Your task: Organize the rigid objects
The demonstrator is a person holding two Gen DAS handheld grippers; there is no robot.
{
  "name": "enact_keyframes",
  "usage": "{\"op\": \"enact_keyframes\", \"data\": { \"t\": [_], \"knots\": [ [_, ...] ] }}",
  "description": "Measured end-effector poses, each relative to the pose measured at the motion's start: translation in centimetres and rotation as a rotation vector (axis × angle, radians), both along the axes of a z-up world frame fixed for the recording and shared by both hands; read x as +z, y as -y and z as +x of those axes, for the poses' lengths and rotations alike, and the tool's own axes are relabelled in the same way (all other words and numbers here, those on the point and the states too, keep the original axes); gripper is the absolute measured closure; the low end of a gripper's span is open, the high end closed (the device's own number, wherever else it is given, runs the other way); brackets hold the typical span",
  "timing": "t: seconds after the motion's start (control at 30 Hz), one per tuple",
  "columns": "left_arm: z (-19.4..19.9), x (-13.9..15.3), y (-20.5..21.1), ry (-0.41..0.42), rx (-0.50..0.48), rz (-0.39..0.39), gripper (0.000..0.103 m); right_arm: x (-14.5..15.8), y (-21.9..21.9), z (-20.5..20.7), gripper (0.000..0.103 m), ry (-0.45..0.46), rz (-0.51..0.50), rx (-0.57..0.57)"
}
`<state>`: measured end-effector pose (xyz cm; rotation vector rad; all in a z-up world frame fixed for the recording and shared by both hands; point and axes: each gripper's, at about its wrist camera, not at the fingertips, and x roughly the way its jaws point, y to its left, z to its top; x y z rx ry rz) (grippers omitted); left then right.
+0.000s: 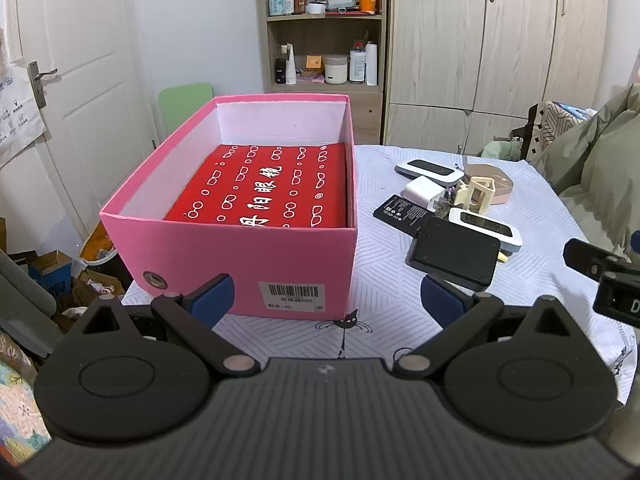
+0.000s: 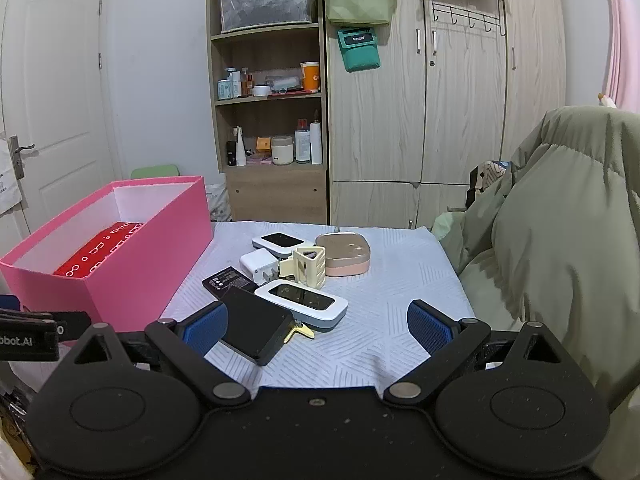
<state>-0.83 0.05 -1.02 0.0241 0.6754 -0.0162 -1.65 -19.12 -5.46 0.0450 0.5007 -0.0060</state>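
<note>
An open pink box (image 1: 256,264) (image 2: 132,280) stands on the left of the table with a red patterned box (image 1: 268,188) inside. To its right lies a pile: a black box (image 1: 456,254) (image 2: 256,324), two white devices with dark screens (image 1: 484,226) (image 2: 302,298) (image 2: 276,242), a white charger (image 2: 258,264), a cream hair claw (image 2: 306,266), a flat black card (image 2: 226,278) and a pink-gold case (image 2: 346,254). My left gripper (image 1: 326,300) is open, empty, before the pink box. My right gripper (image 2: 318,326) is open, empty, just short of the pile.
The table carries a white patterned cloth (image 2: 380,320). An olive jacket (image 2: 560,220) drapes over a chair at the right. A shelf (image 2: 272,120) and wardrobe (image 2: 440,100) stand behind; a door (image 1: 72,80) and floor clutter (image 1: 60,276) are at left.
</note>
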Motion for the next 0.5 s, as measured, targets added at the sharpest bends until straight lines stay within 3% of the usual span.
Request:
{"op": "enact_keyframes", "data": {
  "t": [0.33, 0.43, 0.5],
  "knots": [
    [0.4, -0.5, -0.4, -0.018, -0.005, -0.014, 0.002, -0.2, -0.7, 0.4, 0.004, -0.009, -0.019, 0.015],
    [0.4, 0.0, -0.8, -0.059, -0.039, -0.045, 0.002, -0.4, -0.9, 0.5, 0.004, 0.003, -0.019, 0.033],
    [-0.1, 0.9, -0.9, -0.04, -0.085, -0.041, 0.002, -0.4, -1.0, 0.5, 0.004, 0.037, -0.01, 0.091]
  ]
}}
